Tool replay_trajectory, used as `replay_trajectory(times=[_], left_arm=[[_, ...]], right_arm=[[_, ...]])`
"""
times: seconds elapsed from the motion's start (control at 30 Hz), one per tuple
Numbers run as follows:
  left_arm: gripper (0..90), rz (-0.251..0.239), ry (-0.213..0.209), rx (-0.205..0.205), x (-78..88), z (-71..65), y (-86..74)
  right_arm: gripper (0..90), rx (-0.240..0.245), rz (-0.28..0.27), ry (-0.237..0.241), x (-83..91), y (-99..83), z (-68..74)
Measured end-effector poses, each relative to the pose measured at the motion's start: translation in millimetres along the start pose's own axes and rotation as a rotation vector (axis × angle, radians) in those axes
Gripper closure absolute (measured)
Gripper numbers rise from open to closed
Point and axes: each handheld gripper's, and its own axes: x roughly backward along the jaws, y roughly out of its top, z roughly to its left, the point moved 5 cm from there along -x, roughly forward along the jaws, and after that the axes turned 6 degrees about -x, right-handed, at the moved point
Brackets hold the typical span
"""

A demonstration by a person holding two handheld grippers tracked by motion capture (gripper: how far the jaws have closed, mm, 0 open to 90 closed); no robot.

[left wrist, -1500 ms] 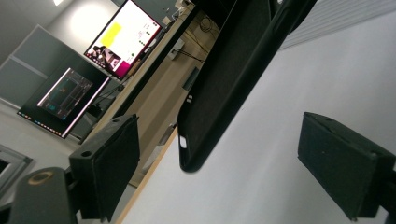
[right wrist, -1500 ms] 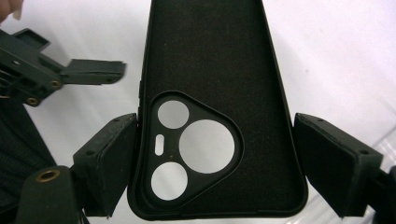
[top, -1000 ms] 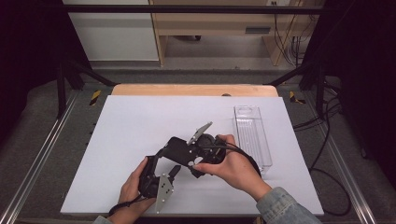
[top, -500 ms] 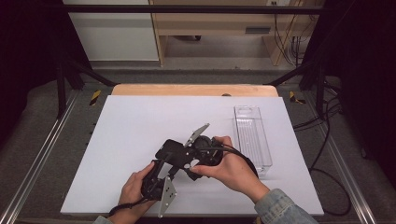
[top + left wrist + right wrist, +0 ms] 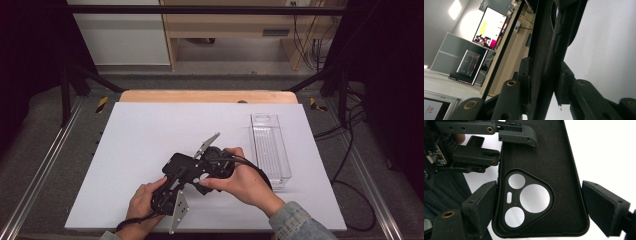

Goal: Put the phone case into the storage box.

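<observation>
a white bench [image 5: 150,145] with a pale wooden strip along its far edge carries a clear plastic tray [image 5: 270,148] lying toward its right side.

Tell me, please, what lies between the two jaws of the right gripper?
A black phone case with a three-cornered camera cutout lies between them, as the right gripper view shows; the right gripper spans its width.
</observation>
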Motion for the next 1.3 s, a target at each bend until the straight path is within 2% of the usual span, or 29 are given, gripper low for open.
replay_trajectory(times=[0.13,0.2,0.4,0.5,0.67,0.97,1.13,1.23,1.27,1.3], left_arm=[[77.0,0.012,-0.008,-0.009,0.9,0.3,-0.2],[79.0,0.012,-0.019,-0.007,0.8,0.2,-0.7],[79.9,0.022,-0.031,0.028,0.7,2.9,-3.8],[80.0,0.036,-0.030,0.056,0.7,5.8,-9.3],[80.0,0.061,-0.024,0.127,-0.1,12.4,-22.0],[80.0,0.083,-0.019,0.272,2.4,22.9,-39.7],[80.0,0.074,-0.025,0.390,4.6,28.7,-48.4],[80.1,0.061,-0.034,0.477,5.3,30.4,-52.9],[80.1,0.054,-0.037,0.505,5.8,31.3,-53.8],[80.1,0.048,-0.039,0.521,6.1,31.8,-54.0]], right_arm=[[14.5,-0.011,-0.017,0.021,-0.6,0.6,-0.7],[13.8,-0.027,-0.042,0.036,0.0,1.3,-1.7],[11.9,-0.040,-0.118,0.063,2.2,2.9,-3.9],[9.9,-0.042,-0.156,0.051,3.8,0.9,-6.3],[8.5,-0.074,-0.261,0.054,10.5,-7.0,-10.8],[7.9,-0.109,-0.437,0.004,14.3,-20.2,-17.1],[7.8,-0.143,-0.574,-0.019,16.5,-17.0,-20.9],[8.0,-0.166,-0.648,-0.022,17.7,-13.9,-23.9],[8.4,-0.176,-0.661,-0.022,17.3,-13.5,-24.9],[7.8,-0.162,-0.653,-0.027,16.4,-13.8,-25.5]])
